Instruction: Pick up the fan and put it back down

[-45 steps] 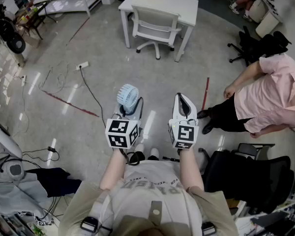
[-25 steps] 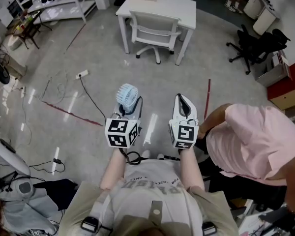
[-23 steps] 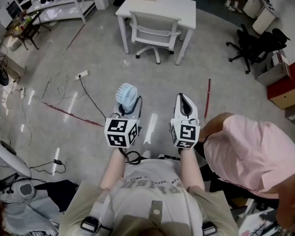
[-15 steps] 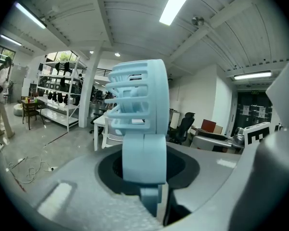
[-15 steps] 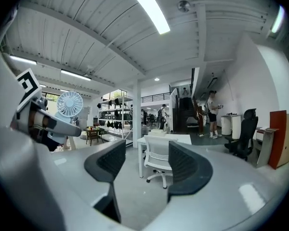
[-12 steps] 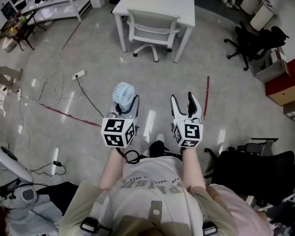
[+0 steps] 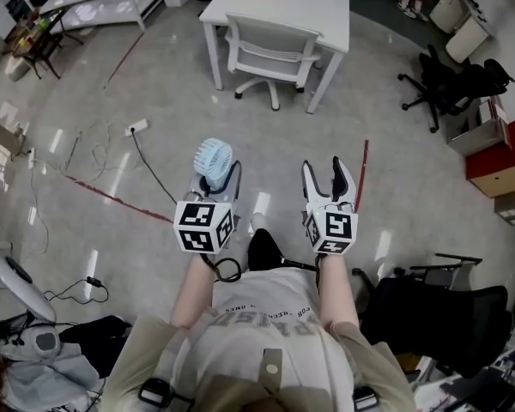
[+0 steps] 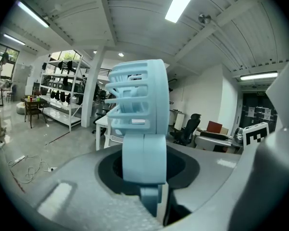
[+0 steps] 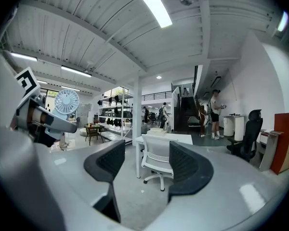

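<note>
Left claw [image 7: 215, 183] grips the pale-blue handheld fan [image 7: 213, 155] upright, facing the white office chair [image 7: 266, 54]; right claw [image 7: 330, 172] alongside has just been opening, empty.

The left forearm [image 7: 195, 288] and right forearm [image 7: 333, 288] reach forward, side by side. The left tool [image 7: 215, 187] clamps the fan [image 7: 213, 156]; the right tool [image 7: 329, 174], jaws just opened wide, is empty.

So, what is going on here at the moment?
A person holds a gripper in each hand in a large workshop. The left gripper is shut on the handle of a light-blue handheld fan, held up in the air. The right gripper has just been opening its jaws; nothing is between them.
</note>
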